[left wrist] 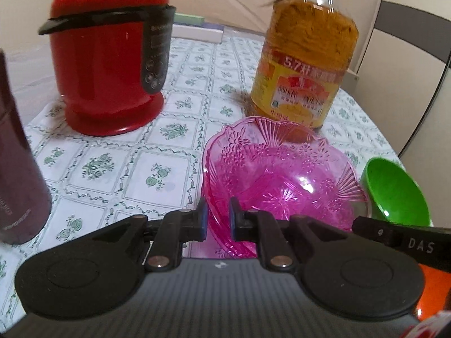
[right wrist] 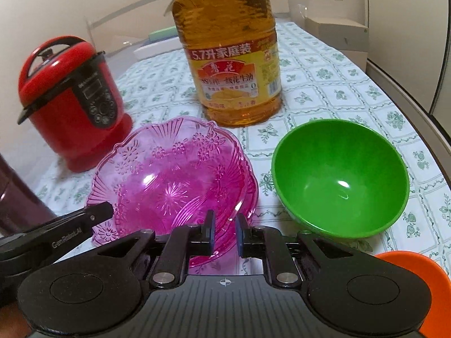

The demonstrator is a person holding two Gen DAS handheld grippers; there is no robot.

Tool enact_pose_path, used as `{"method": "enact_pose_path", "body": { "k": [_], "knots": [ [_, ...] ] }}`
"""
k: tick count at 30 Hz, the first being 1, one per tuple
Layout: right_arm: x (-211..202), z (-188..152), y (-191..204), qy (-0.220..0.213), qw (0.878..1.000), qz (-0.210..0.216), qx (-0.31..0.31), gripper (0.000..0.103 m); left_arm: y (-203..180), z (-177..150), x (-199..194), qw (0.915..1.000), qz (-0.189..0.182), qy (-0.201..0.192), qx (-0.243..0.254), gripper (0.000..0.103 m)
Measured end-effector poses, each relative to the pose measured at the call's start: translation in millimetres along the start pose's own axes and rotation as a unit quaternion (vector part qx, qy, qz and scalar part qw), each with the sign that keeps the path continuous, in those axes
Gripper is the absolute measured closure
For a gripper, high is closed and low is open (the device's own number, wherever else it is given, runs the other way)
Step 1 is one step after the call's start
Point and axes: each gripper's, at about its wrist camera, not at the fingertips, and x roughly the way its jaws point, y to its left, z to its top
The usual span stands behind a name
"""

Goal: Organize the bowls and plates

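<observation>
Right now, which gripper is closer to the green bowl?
Right. The right gripper sits over the pink bowl's near rim, with the green bowl just beside it. The left gripper is at the pink bowl's far side, farther from the green one.

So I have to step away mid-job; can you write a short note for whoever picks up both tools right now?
Left tool: shut on the near rim of the translucent pink patterned plastic bowl.
Right tool: shut on the same bowl's near rim.
Green plastic bowl: upright and empty on the floral tablecloth, right of the pink one.
Orange plate: only its edge shows, near right.
Done: nothing stacked yet.
Left: gather bowls and plate together, clear of the oil bottle and red cooker.
</observation>
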Motion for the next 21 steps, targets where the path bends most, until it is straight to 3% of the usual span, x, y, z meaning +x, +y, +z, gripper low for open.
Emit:
{"method": "enact_pose_path", "body": {
  "k": [10,13,15,21],
  "knots": [
    [17.7,-1.7,-5.3,0.014,1.0,-0.001,0.005,0.087,-2.0,0.6,17.5,0.9997,0.006,0.003,0.023,0.089],
    [21.1,-1.3,-5.2,0.009,1.0,-0.004,-0.002,0.078,-1.5,1.3,21.0,0.9993,0.015,0.002,0.033,0.081],
    [19.6,-1.5,-7.8,0.005,1.0,-0.001,0.007,0.067,2.2,0.3,17.4,0.9995,0.015,-0.006,0.026,0.081],
    [7.7,-3.7,-9.0,-0.001,1.0,0.018,0.015,0.066,12.4,-6.2,-4.5,0.9996,0.016,-0.024,0.003,0.081]
  ]
}}
